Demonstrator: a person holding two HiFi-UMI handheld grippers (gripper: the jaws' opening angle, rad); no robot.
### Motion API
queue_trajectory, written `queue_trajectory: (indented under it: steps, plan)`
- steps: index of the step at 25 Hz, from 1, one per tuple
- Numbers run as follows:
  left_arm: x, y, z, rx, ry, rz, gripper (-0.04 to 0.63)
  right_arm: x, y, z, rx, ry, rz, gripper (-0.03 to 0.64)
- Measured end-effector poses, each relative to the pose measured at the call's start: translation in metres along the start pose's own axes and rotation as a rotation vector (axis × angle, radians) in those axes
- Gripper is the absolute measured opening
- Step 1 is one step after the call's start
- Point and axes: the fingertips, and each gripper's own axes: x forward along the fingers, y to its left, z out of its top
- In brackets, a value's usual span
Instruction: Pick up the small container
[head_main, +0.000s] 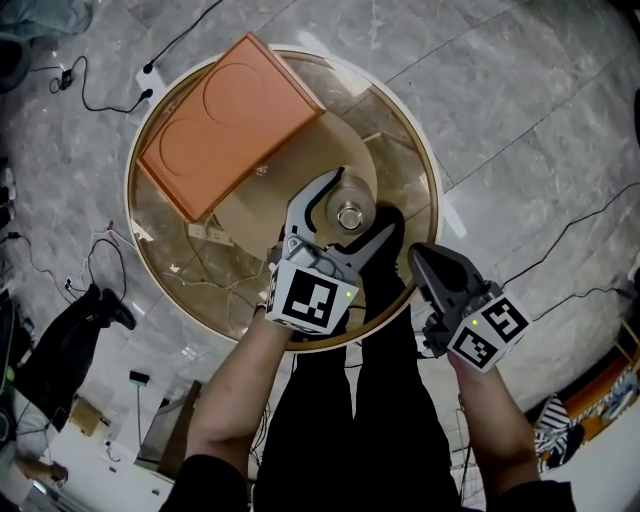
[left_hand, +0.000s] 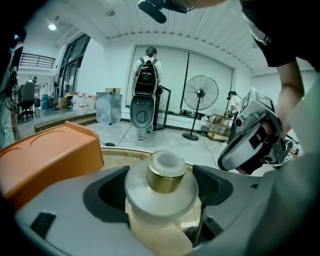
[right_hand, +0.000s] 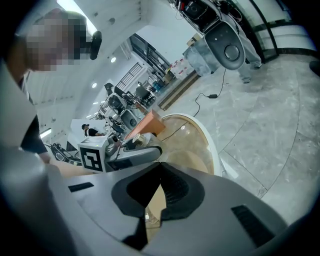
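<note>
1. The left hand-held gripper (head_main: 358, 208) stands with its jaws wide apart and the small container (left_hand: 160, 192) between them. Neither pad looks pressed on it, so nothing is held yet.
2. The right hand-held gripper (head_main: 422, 258) has its jaws together on nothing. It hangs just to the right of the left one, close to that one's right jaw.
3. The container looks round and smooth, with a broad pale shoulder and a gold collar (left_hand: 165, 179) above it. Pads closing on that curved shoulder may ride up or down it and squeeze the container out rather than clamp it.
4. If one pad arrives before the other, it will likely shove the container sideways across the counter (head_main: 430, 170) or tip it over.
5. A hold taken high on the narrow collar would probably leave the body free to swing on the lift.
6. The counter top seems to be glass, so a container that slips mid-lift would land hard and could roll.
7. The orange case (head_main: 225, 125) lies ahead and to the left, well apart, and is little threat. A drift of the right hand-held gripper could nudge the left jaw as it closes.
</note>
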Motion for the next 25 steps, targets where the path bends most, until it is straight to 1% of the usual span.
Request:
queue_trajectory:
  steps: [6,8,12,14,17,20,25]
  plan:
    - [0.013,0.002,0.002,0.014,-0.021,0.059,0.396,-0.004,-0.005,0.0,-0.001,0.002,-0.001,0.014]
    - [0.015,0.005,0.0,0.014,-0.023,0.078,0.372,-0.006,-0.005,0.0,-0.002,0.003,-0.008,0.014]
    - [0.014,0.004,-0.004,0.036,-0.023,0.064,0.367,-0.011,-0.002,-0.005,-0.016,0.006,-0.021,0.014]
    - [0.01,0.003,-0.004,0.019,-0.025,0.055,0.363,-0.014,0.003,-0.008,-0.024,0.011,-0.029,0.014]
    - [-0.002,0.002,-0.001,-0.015,-0.027,0.058,0.346,-0.019,0.021,-0.006,-0.032,0.007,-0.029,0.014]
    - [-0.019,0.001,0.011,-0.02,-0.035,0.064,0.345,-0.023,0.041,0.004,-0.052,-0.011,-0.029,0.014]
    - [-0.079,-0.002,0.048,-0.045,-0.042,0.061,0.345,-0.035,0.095,0.026,-0.072,-0.056,-0.04,0.014]
